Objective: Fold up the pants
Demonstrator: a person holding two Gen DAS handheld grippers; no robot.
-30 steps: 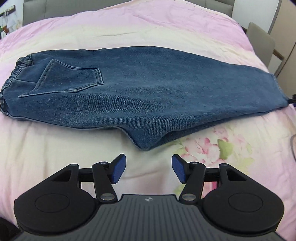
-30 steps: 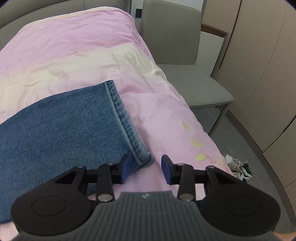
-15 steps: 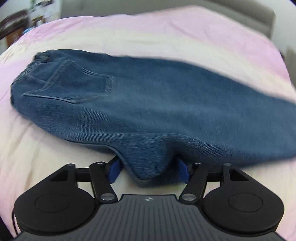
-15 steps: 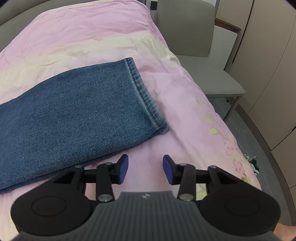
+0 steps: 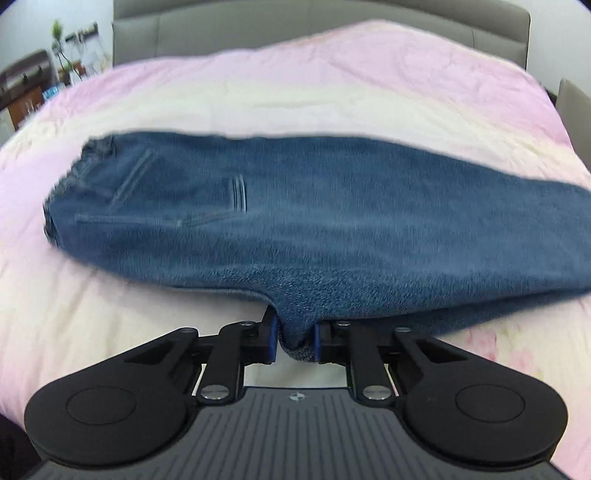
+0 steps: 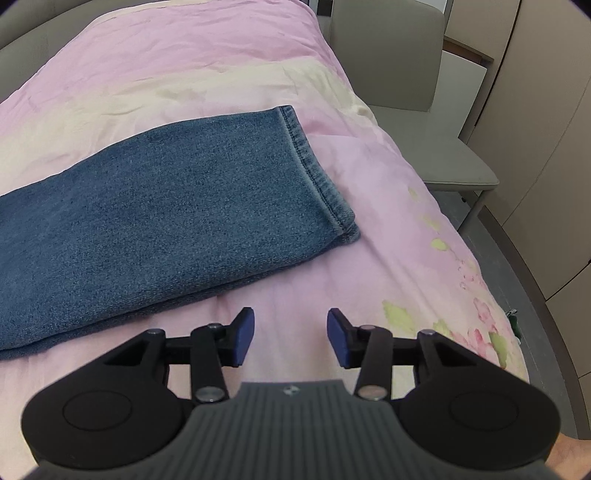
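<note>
**Left tool clamped on the crotch point, right tool parted near the hem**

The blue denim pants (image 5: 303, 221) lie lengthwise across a bed, folded leg over leg, with the waistband and a back pocket (image 5: 177, 199) toward the left of the left wrist view and the legs running off to the right. The near edge of the denim comes to a point, and that point sits between the blue pads (image 5: 272, 339) of the left tool (image 5: 294, 341), which is pressed together on it; the cloth there is drawn up off the bedspread (image 5: 110, 332) toward the tool. This view is blurred, so finer seams are hard to read.

In the right wrist view the leg end of the pants (image 6: 155, 218) rests flat on the pink part of the bedspread (image 6: 369, 206), the stitched hem (image 6: 314, 173) running diagonally and the lower layer peeking out at the near corner. The right tool (image 6: 291, 339) hovers above bare bedspread just beside the near long edge of the leg, its fingers well apart and holding nothing.

Around the bed: a grey upholstered headboard (image 5: 332, 26) at the far end, a grey chair (image 6: 406, 74) close to the bed's right side, beige cabinet doors (image 6: 535, 129) beyond it, and a cluttered shelf with a small plant (image 5: 55, 40) at far left. The bedspread shows a floral print (image 6: 480, 332) along its right edge.
</note>
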